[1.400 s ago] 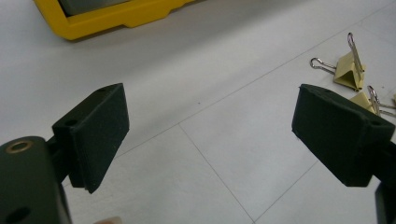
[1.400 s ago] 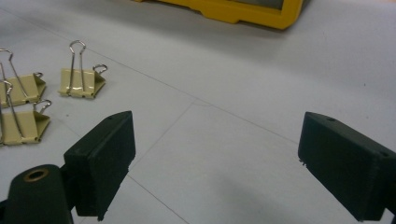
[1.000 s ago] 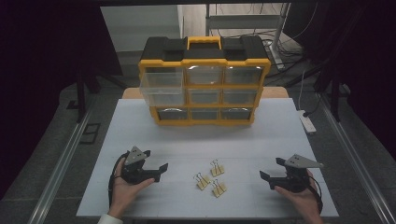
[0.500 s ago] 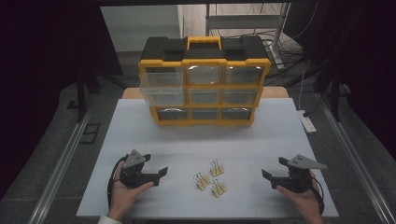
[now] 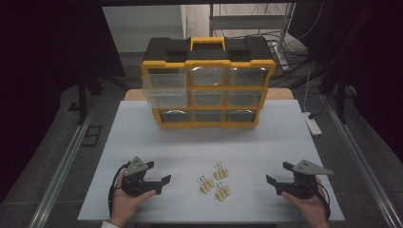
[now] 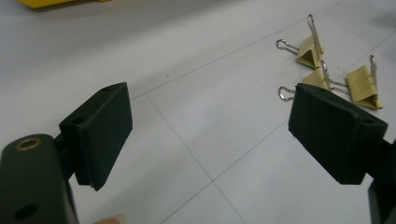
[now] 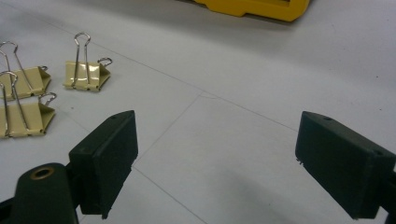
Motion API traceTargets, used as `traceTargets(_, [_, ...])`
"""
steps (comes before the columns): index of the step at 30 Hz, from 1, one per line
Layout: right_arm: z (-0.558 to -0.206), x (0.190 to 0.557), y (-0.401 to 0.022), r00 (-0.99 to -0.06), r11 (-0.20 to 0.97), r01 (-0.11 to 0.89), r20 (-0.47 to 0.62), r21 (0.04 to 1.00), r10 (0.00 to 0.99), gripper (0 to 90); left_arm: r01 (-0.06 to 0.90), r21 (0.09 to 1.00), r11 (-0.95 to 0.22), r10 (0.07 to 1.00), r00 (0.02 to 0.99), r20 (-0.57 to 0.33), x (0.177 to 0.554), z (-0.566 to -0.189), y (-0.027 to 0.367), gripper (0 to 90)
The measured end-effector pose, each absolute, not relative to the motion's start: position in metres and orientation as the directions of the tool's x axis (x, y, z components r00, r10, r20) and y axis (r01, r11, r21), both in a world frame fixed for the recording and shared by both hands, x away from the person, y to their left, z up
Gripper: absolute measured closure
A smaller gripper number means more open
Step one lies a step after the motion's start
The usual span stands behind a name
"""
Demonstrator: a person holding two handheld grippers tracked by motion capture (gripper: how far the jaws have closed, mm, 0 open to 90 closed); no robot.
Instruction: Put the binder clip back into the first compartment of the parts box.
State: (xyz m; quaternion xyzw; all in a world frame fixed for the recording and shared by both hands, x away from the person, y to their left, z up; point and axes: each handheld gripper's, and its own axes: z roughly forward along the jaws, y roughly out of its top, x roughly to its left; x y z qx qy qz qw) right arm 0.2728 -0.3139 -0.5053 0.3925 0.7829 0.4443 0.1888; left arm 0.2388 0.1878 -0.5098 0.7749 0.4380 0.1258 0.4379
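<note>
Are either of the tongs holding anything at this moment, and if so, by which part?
Nothing is held. The left tongs and right tongs both stand open over the white table, apart from the three yellow binder clips lying between them.

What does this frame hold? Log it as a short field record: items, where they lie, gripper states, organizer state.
items: three yellow binder clips
clip position: near edge of white table, between both grippers, untouched
left gripper: open, holding nothing, jaws pointing toward the clips
right gripper: open, holding nothing, right of the clips
organizer: yellow drawer organizer at far side of table
drawer state: top-left clear drawer pulled out
</note>
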Motion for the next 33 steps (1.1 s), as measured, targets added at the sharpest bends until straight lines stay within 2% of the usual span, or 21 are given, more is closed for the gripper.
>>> traceTargets(7, [-0.505, 0.274, -0.313, -0.623, 0.316, 0.439, 0.032, 0.841, 0.782, 13.7, 0.554, 0.793, -0.254, 0.769, 0.613, -0.183, 0.237, -0.493, 0.178, 15.1])
traceTargets(17, [-0.506, 0.275, -0.31, -0.624, 0.322, 0.44, 0.027, 0.838, 0.781, 14.1, 0.526, 0.785, -0.326, 0.698, 0.694, -0.175, 0.242, -0.485, 0.144, 15.3])
traceTargets(33, [-0.507, 0.273, -0.312, -0.621, 0.336, 0.435, 0.008, 0.835, 0.784, 15.0, 0.53, 0.751, -0.395, 0.651, 0.738, -0.178, 0.255, -0.489, 0.111, 16.0])
